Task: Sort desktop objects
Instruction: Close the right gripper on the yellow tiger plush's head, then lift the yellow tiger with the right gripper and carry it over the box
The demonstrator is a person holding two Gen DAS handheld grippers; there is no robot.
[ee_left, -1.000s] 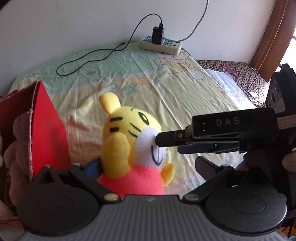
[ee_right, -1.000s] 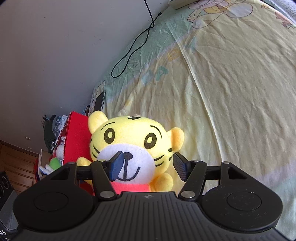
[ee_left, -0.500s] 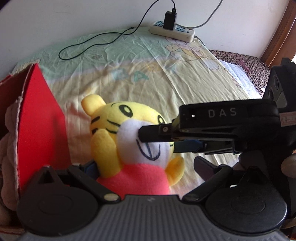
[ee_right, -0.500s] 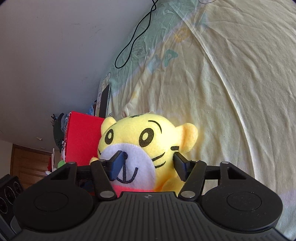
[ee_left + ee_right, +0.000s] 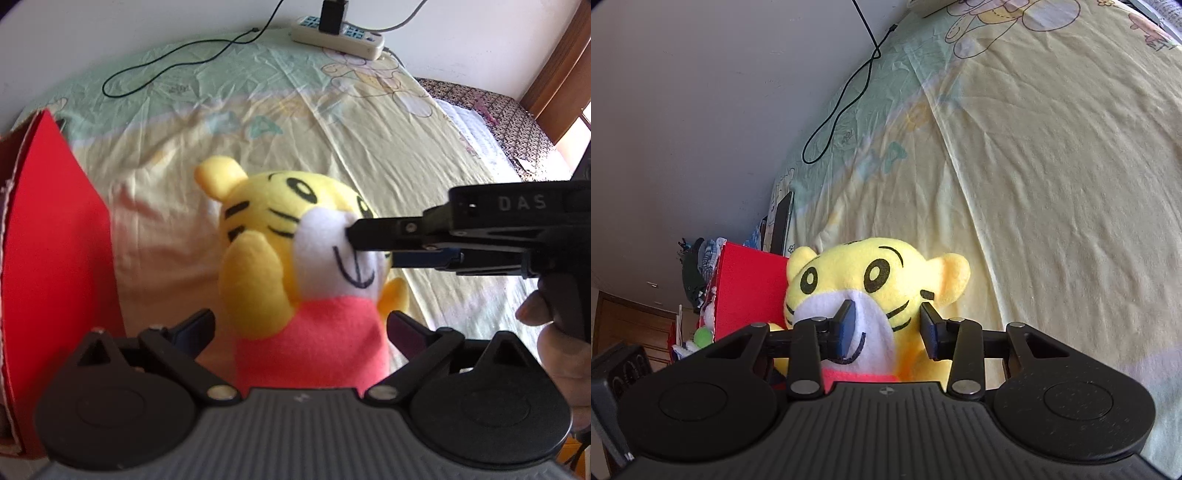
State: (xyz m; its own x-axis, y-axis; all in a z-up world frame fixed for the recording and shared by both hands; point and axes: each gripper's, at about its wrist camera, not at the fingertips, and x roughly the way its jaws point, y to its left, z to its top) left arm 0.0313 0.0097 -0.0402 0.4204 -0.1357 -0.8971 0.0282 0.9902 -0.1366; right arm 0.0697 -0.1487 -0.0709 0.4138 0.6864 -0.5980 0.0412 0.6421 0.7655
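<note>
A yellow tiger plush toy point(image 5: 295, 266) in a red shirt stands upright between both grippers, above the bed sheet. My left gripper point(image 5: 301, 328) has its fingers on both sides of the toy's red body and holds it. My right gripper point(image 5: 888, 323) comes in from the right in the left wrist view point(image 5: 369, 243); its fingers sit on either side of the toy's white muzzle point(image 5: 871, 314), pressing the face. A red box point(image 5: 55, 240) stands at the left, beside the toy.
A black cable point(image 5: 177, 62) and a white power strip point(image 5: 338, 35) lie at the far edge of the sheet by the wall. A dark flat device point(image 5: 781, 225) lies near the box. A patterned cloth point(image 5: 487, 110) is at the right.
The toy has turned and shifted to the right in the left wrist view, away from the red box. The right gripper's fingers have closed in further on the toy's face.
</note>
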